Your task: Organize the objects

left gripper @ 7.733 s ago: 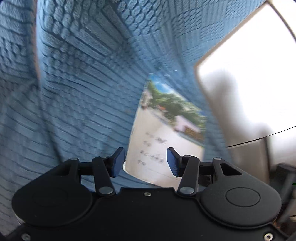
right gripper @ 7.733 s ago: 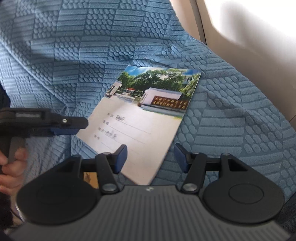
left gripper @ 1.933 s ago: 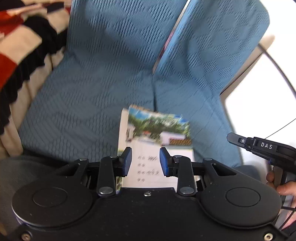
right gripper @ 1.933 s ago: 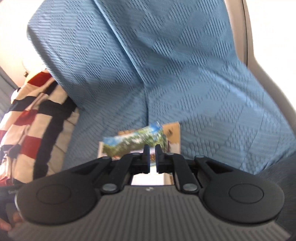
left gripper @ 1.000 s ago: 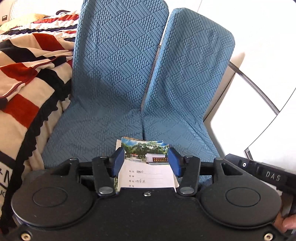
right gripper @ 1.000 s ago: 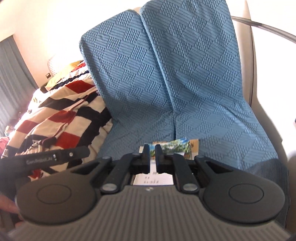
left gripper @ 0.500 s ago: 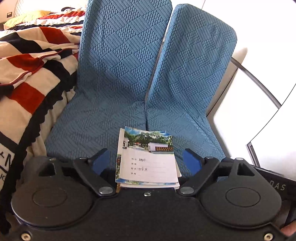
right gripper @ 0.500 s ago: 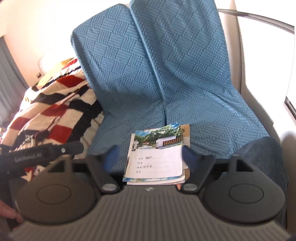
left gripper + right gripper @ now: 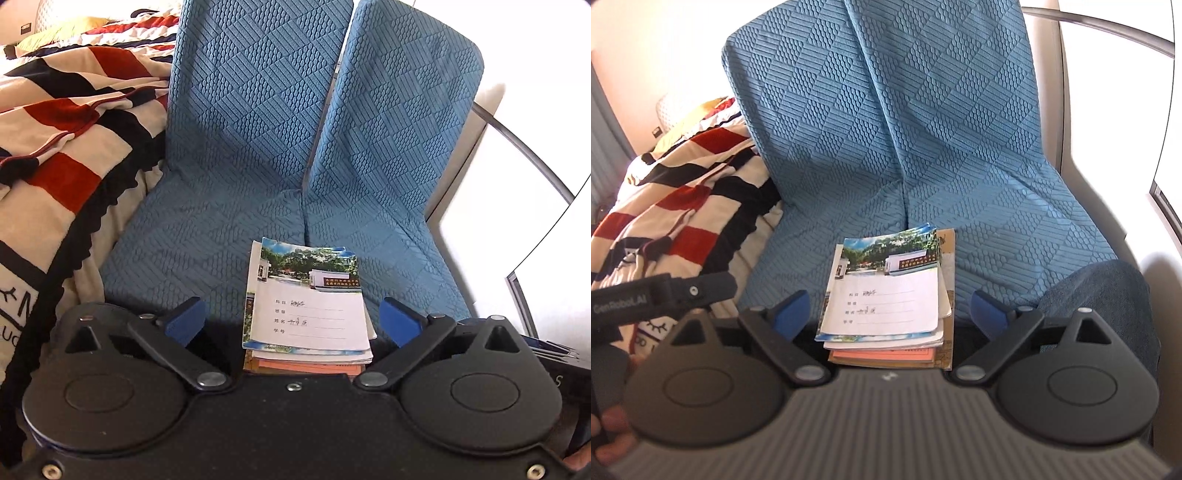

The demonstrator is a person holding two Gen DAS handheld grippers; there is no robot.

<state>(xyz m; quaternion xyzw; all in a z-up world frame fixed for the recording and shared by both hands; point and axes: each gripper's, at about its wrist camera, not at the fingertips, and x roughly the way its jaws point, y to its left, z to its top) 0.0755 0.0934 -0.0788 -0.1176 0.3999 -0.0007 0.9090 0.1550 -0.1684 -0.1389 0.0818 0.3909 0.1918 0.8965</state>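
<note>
Left claw [image 9: 291, 319] black-bodied with blue pads, silver screws, right claw [image 9: 890, 312] with ribbed grey housing, blue pads

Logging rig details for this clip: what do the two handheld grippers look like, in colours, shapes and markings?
Left gripper: glossy black body, two round discs, black linkage arms, blue pads. Right gripper: ribbed grey body, black discs and linkages, blue pads. The left one's housing, seen from the right wrist, bears white lettering.

The blue seat [image 9: 236, 155] is viewed downward from close range by both wrist cameras; the notebook stack [image 9: 306, 314] [image 9: 886, 302] is shared, nearest centre.
</note>
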